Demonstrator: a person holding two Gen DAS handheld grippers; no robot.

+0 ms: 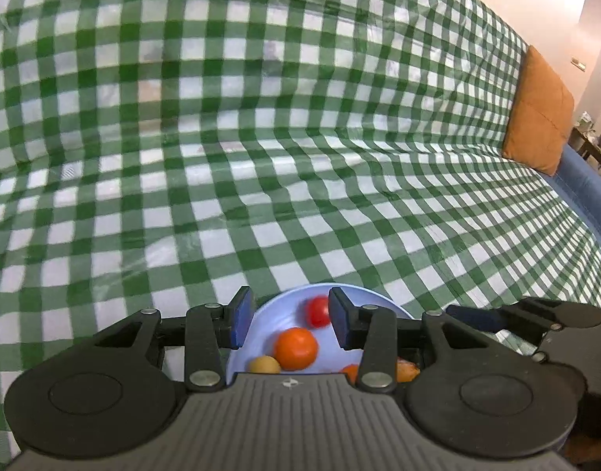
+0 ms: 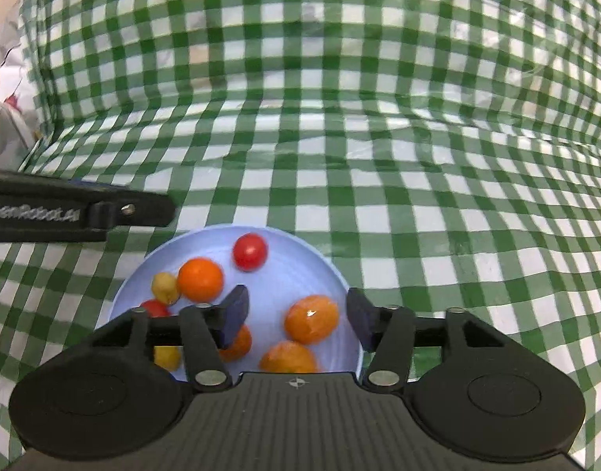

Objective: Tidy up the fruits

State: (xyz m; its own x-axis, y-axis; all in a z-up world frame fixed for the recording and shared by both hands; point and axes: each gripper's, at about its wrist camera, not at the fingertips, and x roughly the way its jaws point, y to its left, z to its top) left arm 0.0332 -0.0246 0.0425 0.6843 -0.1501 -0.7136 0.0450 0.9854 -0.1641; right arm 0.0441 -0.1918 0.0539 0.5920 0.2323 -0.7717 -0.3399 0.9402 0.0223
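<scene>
Seen from the left wrist, the left gripper point(image 1: 290, 318) is hovering with its blue-padded jaws parted and nothing between them, above the near part of a pale blue bowl point(image 1: 288, 298) sitting on a green-and-white checked cloth point(image 1: 300, 157). Only this view is showing the room to the right: an orange cushion point(image 1: 538, 112) leaning at the far right edge of the cloth, a blue surface beneath it, and the dark tip of the right gripper point(image 1: 497, 316) reaching in just beside the bowl. Of the fruit, only a red round one point(image 1: 317, 311), a larger orange one point(image 1: 295, 348) and a small yellow one point(image 1: 264, 365) are showing here, the red one blurred.

From the right wrist, the whole bowl point(image 2: 328, 267) is lying open to view. The right gripper point(image 2: 296, 316) is released, its jaws standing wide over the bowl's right half with no fruit pinched. Smooth, glossy round fruit are scattered inside: a red one point(image 2: 250, 251) at the far side, an orange one point(image 2: 200, 279) beside a small yellow one point(image 2: 165, 288), a second red one point(image 2: 155, 309) at the left, and a shiny orange fruit point(image 2: 311, 318) between the jaws but untouched. The left gripper's black finger point(image 2: 104, 212) is entering from the left, above the bowl's rim. The plastic-looking cloth is wrinkling and catching light.
</scene>
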